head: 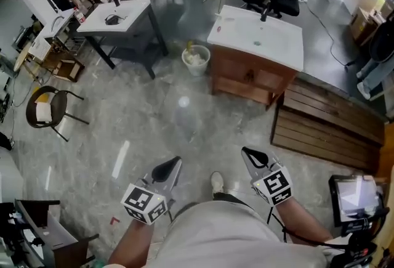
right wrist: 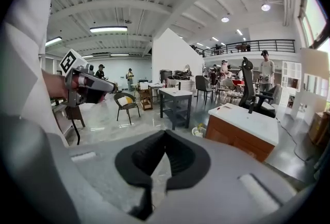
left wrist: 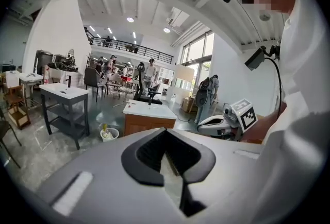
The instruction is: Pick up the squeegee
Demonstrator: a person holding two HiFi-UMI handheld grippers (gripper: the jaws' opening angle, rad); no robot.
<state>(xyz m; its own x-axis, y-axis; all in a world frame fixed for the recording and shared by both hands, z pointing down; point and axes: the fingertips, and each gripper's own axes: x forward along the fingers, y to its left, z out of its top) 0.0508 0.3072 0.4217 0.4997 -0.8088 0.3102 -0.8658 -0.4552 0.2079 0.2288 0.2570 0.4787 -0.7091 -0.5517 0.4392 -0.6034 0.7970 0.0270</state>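
I cannot make out a squeegee in any view. My left gripper (head: 173,165) is held low in front of the person's body over the grey floor, its jaws shut with nothing between them. My right gripper (head: 249,153) sits beside it to the right, also shut and empty. In the left gripper view, the black pads (left wrist: 154,153) meet at the tip of the left gripper (left wrist: 166,133), and the right gripper (left wrist: 227,122) shows at the right. In the right gripper view, the right gripper (right wrist: 165,133) points toward the white-topped cabinet (right wrist: 247,122), and the left gripper (right wrist: 87,84) shows at the left.
Ahead stands a wooden cabinet with a white top (head: 258,39), with a white bucket (head: 196,58) to its left. A grey table (head: 117,17) is at the far left and a black chair (head: 46,106) nearer. A wooden pallet (head: 326,122) lies at the right. People stand in the background.
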